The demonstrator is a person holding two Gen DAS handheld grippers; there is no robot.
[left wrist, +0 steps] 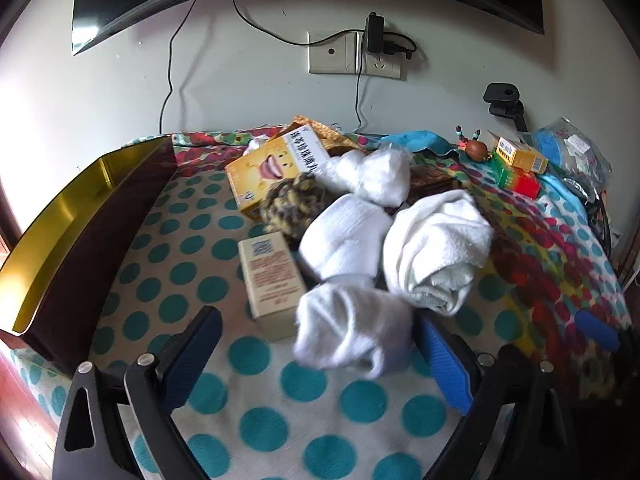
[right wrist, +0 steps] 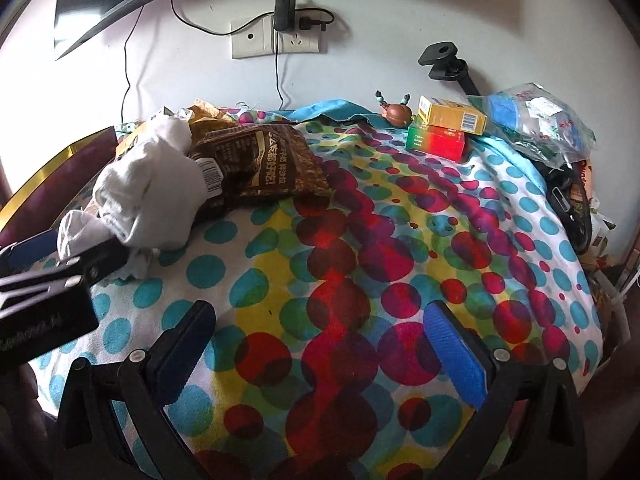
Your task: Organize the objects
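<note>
Lying btwn wide left hand-held gripper (left wrist: 316, 354): sock roll (left wrist: 352, 328) | axis cross-jaw

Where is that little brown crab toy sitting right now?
The crab toy sits at the far edge of the spotted cloth near the wall, right of centre in both views, just left of the yellow box stacked on the red-green box.
</note>
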